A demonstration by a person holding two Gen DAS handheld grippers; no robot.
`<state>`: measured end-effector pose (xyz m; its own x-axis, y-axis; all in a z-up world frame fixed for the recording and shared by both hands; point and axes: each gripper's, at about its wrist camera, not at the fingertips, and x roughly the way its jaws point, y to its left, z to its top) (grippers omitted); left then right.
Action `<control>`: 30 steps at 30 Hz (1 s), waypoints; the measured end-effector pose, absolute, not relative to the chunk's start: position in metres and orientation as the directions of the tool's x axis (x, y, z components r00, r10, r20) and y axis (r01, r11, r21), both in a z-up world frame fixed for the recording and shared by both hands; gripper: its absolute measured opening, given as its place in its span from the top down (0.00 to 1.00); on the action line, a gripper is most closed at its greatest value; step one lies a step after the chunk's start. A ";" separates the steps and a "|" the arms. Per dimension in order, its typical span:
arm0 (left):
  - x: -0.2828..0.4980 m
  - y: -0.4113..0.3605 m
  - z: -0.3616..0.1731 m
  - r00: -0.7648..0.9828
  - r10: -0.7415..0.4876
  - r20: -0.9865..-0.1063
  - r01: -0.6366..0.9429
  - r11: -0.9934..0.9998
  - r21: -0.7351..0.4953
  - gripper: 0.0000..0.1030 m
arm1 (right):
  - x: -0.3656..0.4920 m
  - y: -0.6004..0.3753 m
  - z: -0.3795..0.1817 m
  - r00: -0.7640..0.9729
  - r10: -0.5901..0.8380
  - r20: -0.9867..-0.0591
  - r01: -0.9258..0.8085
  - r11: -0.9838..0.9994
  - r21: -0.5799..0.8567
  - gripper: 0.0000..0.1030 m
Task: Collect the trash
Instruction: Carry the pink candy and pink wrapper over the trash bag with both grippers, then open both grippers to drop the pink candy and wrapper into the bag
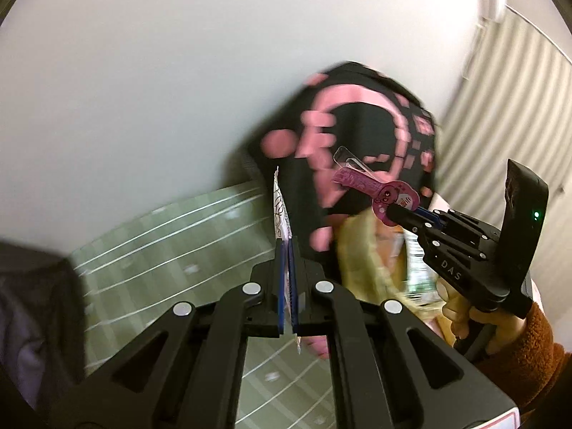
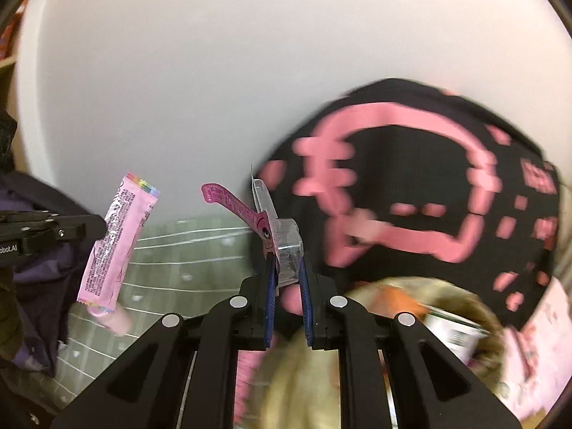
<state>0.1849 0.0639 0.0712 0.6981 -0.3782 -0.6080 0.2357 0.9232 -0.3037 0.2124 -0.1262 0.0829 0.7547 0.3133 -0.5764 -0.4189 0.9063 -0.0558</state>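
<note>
While both grippers carry trash, drop-off remains: left gripper point(image 1: 287, 250) pinches pink wrapper point(image 2: 118, 239); right gripper point(image 2: 287, 268) clamps plastic blister pack point(image 2: 282, 243) above basket point(image 2: 311, 386) already holding litter.

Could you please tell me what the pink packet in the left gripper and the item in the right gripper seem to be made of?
Pink packet: likely thin plastic film, glossy, printed, with crimped ends. Magenta card with clear blister: seemingly printed cardboard plus transparent rigid plastic, showing highlights.
</note>
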 end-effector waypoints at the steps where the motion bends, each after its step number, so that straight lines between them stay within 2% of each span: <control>1: 0.188 0.055 0.073 0.690 -0.399 -0.604 0.260 0.916 -0.307 0.98 | 0.208 -0.143 0.086 0.771 0.282 -0.571 -0.383 0.922 -0.062 0.87; 7: 0.215 -0.028 0.067 0.568 -0.570 -0.594 0.444 0.820 -0.362 0.98 | 0.193 -0.223 0.095 0.822 0.135 -0.554 -0.207 0.976 -0.071 0.87; 12: 0.229 -0.087 0.049 0.451 -0.647 -0.615 0.528 0.749 -0.401 0.98 | 0.176 -0.279 0.096 0.834 0.043 -0.550 -0.086 0.995 -0.053 0.87; 20: 0.258 -0.135 0.012 0.410 -0.594 -0.692 0.500 0.781 -0.374 0.97 | 0.168 -0.318 0.090 0.825 0.067 -0.562 -0.064 0.998 0.025 0.87; 22: 0.262 -0.132 0.008 0.410 -0.583 -0.702 0.468 0.795 -0.387 0.83 | 0.174 -0.318 0.086 0.818 0.092 -0.568 -0.084 0.996 0.040 0.87; 26: 0.255 -0.117 0.016 0.453 -0.558 -0.695 0.433 0.819 -0.376 0.75 | 0.188 -0.312 0.072 0.790 0.164 -0.590 -0.132 0.986 0.097 0.87; 30: 0.233 -0.092 0.023 0.498 -0.514 -0.698 0.385 0.853 -0.353 0.63 | 0.196 -0.296 0.060 0.764 0.205 -0.612 -0.144 0.978 0.148 0.87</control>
